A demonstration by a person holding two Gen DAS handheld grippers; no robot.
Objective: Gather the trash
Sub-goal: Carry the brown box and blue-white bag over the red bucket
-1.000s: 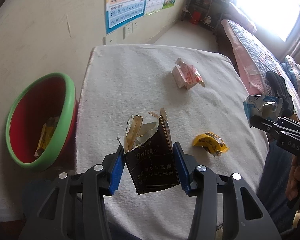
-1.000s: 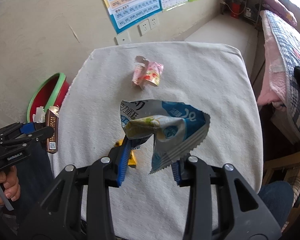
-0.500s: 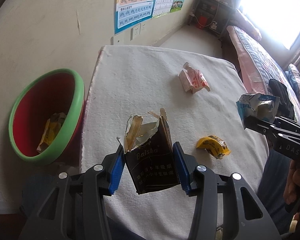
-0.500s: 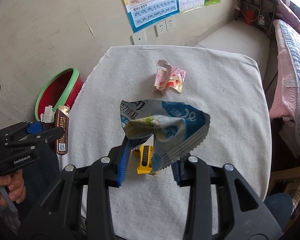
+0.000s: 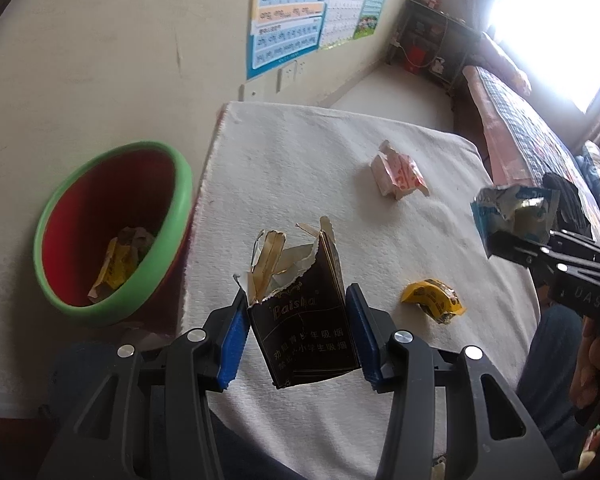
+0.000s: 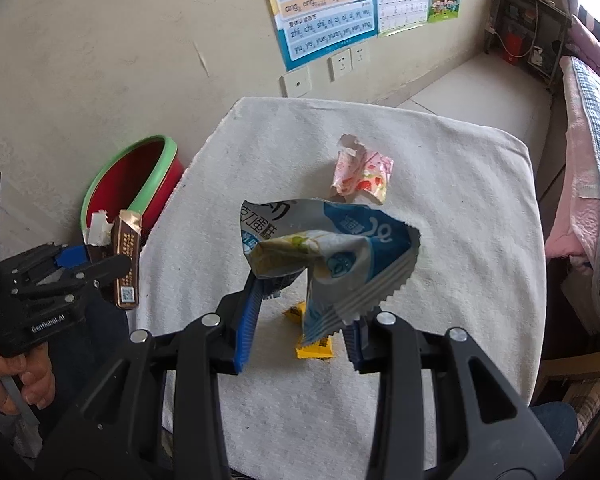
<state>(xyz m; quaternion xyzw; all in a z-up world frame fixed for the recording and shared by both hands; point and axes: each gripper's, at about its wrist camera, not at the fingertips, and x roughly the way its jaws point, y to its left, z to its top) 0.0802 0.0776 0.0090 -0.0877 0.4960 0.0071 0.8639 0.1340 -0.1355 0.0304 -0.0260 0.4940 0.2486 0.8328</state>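
Observation:
My left gripper (image 5: 298,328) is shut on a torn dark brown cigarette pack (image 5: 304,328) and holds it above the near left of the white-clothed table (image 5: 300,152). My right gripper (image 6: 300,332) is shut on a crumpled blue and white snack wrapper (image 6: 336,256) above the table's near middle. A pink wrapper (image 5: 398,174) lies on the far part of the cloth. A yellow wrapper (image 5: 434,300) lies near the front. The red basin with a green rim (image 5: 112,224) stands on the floor left of the table and holds some trash.
A wall with posters (image 6: 324,8) and sockets (image 6: 342,62) stands behind the table. A bed with a pink checked cover (image 6: 588,140) runs along the right. The person's legs are at the table's near edge.
Both grippers have swung left toward the basin side, each still holding its piece of trash. The basin now sits closer to the middle of the left wrist view.

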